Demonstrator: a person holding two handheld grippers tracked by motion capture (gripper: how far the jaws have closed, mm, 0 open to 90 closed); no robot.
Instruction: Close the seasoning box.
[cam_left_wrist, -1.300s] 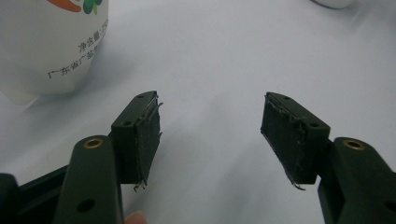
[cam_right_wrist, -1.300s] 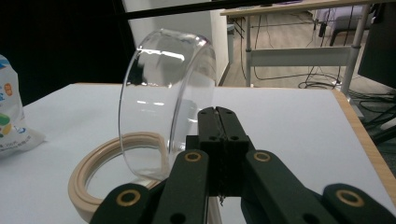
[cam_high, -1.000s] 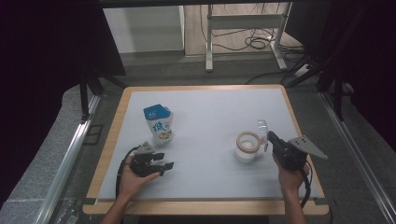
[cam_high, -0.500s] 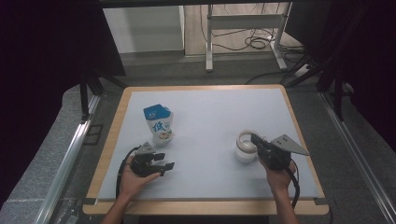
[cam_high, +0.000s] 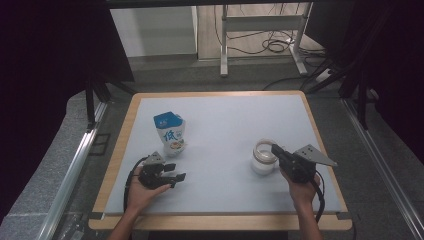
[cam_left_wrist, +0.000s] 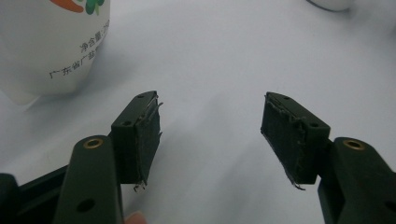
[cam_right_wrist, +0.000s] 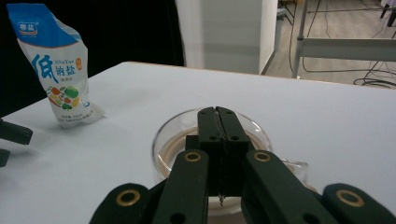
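Across mid-frame, one white bench (cam_high: 220, 115) with a wooden rim stands in a dim room. One salt bag (cam_high: 170, 132) stands left of centre, one glass cup (cam_high: 262, 156) right. Left tongs (cam_high: 175, 176) gape empty; right tongs (cam_high: 276, 150), pinched together, sit over the cup.

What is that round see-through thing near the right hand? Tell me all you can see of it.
It is a clear glass cup with a thick round rim and a small handle on its side, standing upright on the white table toward its right side. Something pale brown shows inside. The right tool, its jaws shut together, sits at the near rim; whether it pinches the rim is hard to tell.
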